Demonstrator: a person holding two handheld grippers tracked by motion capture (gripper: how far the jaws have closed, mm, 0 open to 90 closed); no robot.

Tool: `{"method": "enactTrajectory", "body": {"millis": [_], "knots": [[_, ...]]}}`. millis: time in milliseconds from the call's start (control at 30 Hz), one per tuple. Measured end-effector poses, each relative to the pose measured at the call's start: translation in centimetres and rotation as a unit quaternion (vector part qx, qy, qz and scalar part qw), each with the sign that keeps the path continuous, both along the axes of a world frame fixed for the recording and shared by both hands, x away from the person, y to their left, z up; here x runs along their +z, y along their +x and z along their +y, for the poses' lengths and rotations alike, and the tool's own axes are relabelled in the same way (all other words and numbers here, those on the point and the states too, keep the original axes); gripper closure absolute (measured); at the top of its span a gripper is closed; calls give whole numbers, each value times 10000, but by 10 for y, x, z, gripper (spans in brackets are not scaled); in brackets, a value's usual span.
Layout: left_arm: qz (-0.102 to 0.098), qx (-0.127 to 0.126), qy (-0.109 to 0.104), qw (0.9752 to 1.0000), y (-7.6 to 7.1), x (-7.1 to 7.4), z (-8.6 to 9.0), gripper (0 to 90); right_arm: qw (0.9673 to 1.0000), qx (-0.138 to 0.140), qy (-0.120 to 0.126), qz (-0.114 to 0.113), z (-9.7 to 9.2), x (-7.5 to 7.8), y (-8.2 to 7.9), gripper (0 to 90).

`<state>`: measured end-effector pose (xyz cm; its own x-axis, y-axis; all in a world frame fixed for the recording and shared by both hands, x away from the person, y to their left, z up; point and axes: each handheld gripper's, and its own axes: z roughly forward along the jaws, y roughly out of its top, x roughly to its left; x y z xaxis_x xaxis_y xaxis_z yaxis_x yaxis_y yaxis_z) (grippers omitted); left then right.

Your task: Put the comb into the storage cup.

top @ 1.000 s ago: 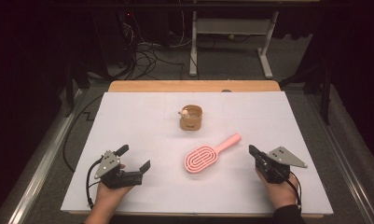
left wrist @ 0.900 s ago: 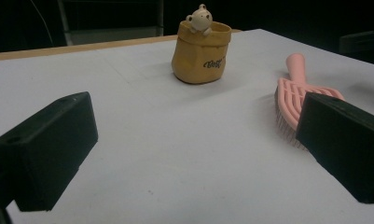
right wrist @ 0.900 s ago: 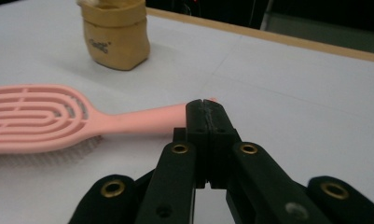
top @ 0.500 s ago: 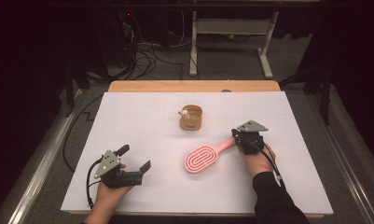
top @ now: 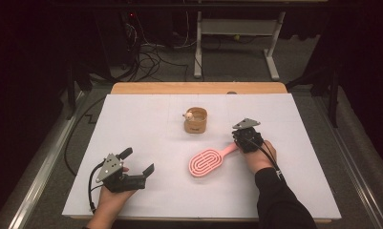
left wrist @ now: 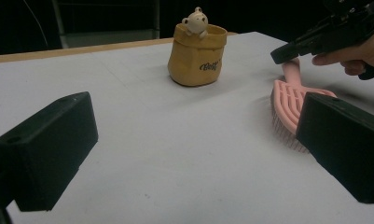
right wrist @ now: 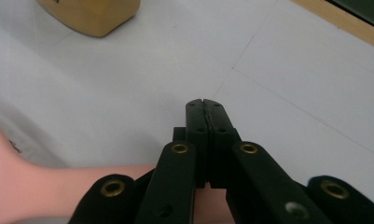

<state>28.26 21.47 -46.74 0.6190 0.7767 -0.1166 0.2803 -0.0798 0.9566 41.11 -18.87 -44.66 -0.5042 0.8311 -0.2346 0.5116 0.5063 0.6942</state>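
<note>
A pink hairbrush (top: 209, 163) lies flat on the white table, handle toward the far right. My right gripper (top: 239, 136) hovers over the end of that handle, jaws shut pad against pad with nothing between them; in the right gripper view its closed tips (right wrist: 204, 105) sit above the pink handle (right wrist: 58, 186). My left gripper (top: 137, 161) rests near the front left of the table, jaws open and empty. In the left gripper view (left wrist: 196, 149) the brush (left wrist: 292, 105) lies ahead to the right, with the right gripper (left wrist: 280, 55) above its handle.
A tan pouch-shaped cup with a small bear figure on its rim (top: 196, 120) stands behind the brush, mid-table (left wrist: 197, 53) (right wrist: 91, 14). The white cover (top: 146, 119) ends at a wooden strip (top: 198, 88) along the far edge. Cables and a frame stand on the floor beyond.
My right hand has travelled from the front right of the table leftward and away from the person, to the brush handle's end. The left hand and the brush kept still.
</note>
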Motion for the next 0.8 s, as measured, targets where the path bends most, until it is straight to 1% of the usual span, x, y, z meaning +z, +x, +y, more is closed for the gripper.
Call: {"method": "enactTrajectory", "body": {"millis": [33, 67, 100, 200, 233, 300, 333, 367, 500, 533, 600, 800], "knots": [[4, 1, 2, 10000, 0, 0, 0, 0, 10000, 27, -94, 13, -1, -1, -1, 900], [4, 1, 2, 10000, 0, 0, 0, 0, 10000, 27, -94, 13, -1, -1, -1, 900], [10, -4, -7, 10000, 0, 0, 0, 0, 10000, 38, -67, 14, -2, -2, -5, 900], [26, 11, -37, 10000, 1, -1, 0, 0, 10000, 60, -67, 28, -3, -3, -9, 900], [39, 19, -32, 10000, 1, -1, 1, 0, 9999, 71, -51, 63, -5, -5, -13, 900], [33, 22, -46, 10000, 1, -1, 1, 0, 9999, 71, -50, 59, -6, -5, -15, 900], [23, 22, -65, 10000, 0, -1, 0, 0, 9999, 84, -15, 81, -9, -6, -21, 900], [23, 22, -65, 10000, 0, -1, 0, 0, 9999, 84, -15, 81, -9, -6, -21, 900], [25, 22, -64, 10000, 0, -1, 0, 0, 9998, 182, 46, 67, -13, -6, -36, 900], [27, 13, -56, 10000, 1, -1, 0, 0, 9997, 219, 92, 52, -15, -5, -43, 900], [25, 7, -53, 10000, 1, -1, -1, 0, 9997, 233, 111, 38, -16, -5, -46, 900], [20, 17, -87, 10000, 0, -1, -1, 0, 9992, 307, 247, 13, -22, -6, -66, 900]]}}
